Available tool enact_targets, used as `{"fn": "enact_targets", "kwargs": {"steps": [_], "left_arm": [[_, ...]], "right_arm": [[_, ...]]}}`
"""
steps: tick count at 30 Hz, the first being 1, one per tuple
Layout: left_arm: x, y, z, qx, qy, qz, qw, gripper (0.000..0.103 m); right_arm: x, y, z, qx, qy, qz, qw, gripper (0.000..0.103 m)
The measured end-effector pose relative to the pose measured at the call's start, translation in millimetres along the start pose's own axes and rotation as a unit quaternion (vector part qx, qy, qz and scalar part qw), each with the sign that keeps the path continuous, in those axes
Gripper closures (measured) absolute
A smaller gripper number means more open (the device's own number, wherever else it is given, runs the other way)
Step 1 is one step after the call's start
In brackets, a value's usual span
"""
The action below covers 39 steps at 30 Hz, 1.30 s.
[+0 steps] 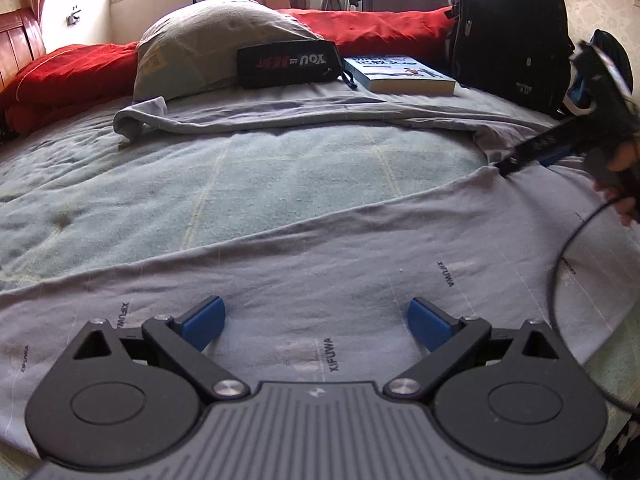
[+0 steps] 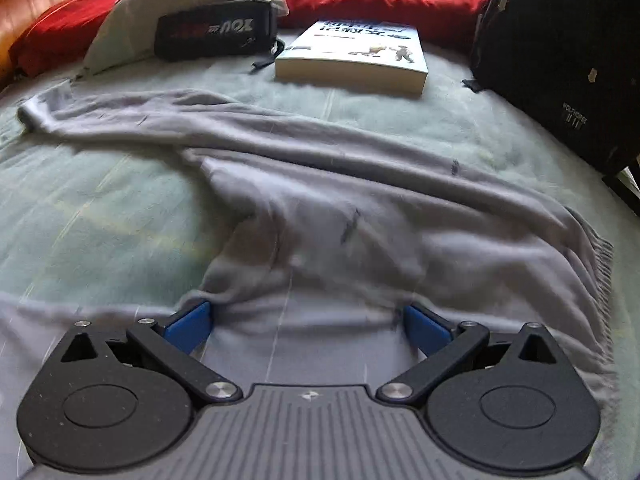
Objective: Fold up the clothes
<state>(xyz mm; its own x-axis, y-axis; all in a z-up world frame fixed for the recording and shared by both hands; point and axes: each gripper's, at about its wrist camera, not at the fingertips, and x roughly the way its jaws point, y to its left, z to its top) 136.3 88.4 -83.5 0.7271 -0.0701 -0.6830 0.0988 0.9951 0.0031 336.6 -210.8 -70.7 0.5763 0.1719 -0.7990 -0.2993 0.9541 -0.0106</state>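
A grey long-sleeved garment [image 1: 320, 264] with small XIFUWA print lies spread on the green bed blanket [image 1: 248, 184]. One long part runs off to a cuff [image 1: 132, 120] at the far left. My left gripper [image 1: 316, 320] hovers low over the near cloth, open, with nothing between its blue fingers [image 1: 204, 322]. In the right wrist view the garment [image 2: 340, 200] bunches up just ahead of my right gripper [image 2: 308, 324], which is open with flat cloth under it. From the left wrist view, the right gripper [image 1: 516, 160] touches the cloth's far right fold, held by a hand [image 1: 616, 168].
At the back lie a grey pillow [image 1: 208, 40], a black pouch [image 1: 288, 64] and a book [image 1: 400, 76]. A black backpack [image 1: 512, 32] stands at the right. A red quilt [image 1: 380, 28] and wooden headboard [image 1: 20, 40] lie behind. A black cable [image 1: 560, 264] loops over the cloth.
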Motion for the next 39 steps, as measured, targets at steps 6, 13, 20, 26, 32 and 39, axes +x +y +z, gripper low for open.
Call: {"fn": "enact_targets", "kwargs": {"steps": [6,13,20,26,32,39], "left_arm": [[-0.3,1.3,-1.1,0.000,-0.006,-0.002,1.0000,0.004],[-12.0,6.3,0.0,-0.005,-0.021,0.013,0.9997,0.004],[-12.6,12.7,-2.1,-0.018,-0.010,0.018,0.9996,0.004],[-13.5,22.0,-7.1,-0.033,0.001,0.021,0.9992,0.004],[-22.2,20.4,-0.6,-0.034,-0.017,0.011,0.9992,0.004],[-2.7,13.1,-4.9,-0.029,0.013,0.006,0.9995,0.001]], "right_arm": [[4.0,-3.6,15.3,0.016,-0.032,0.001,0.999,0.000],[-52.0,10.7,-0.6,-0.017,-0.034,0.043,0.998,0.000],[-8.0,55.0,-13.7,-0.058,0.004,0.038,0.998,0.000],[-22.0,42.6,-3.0,-0.020,-0.019,0.069,0.997,0.000],[-61.2,16.0,-29.8,-0.015,-0.039,0.062,0.997,0.000],[-57.7,-18.5,-68.7,0.004,-0.009,0.059,0.998,0.000]]}}
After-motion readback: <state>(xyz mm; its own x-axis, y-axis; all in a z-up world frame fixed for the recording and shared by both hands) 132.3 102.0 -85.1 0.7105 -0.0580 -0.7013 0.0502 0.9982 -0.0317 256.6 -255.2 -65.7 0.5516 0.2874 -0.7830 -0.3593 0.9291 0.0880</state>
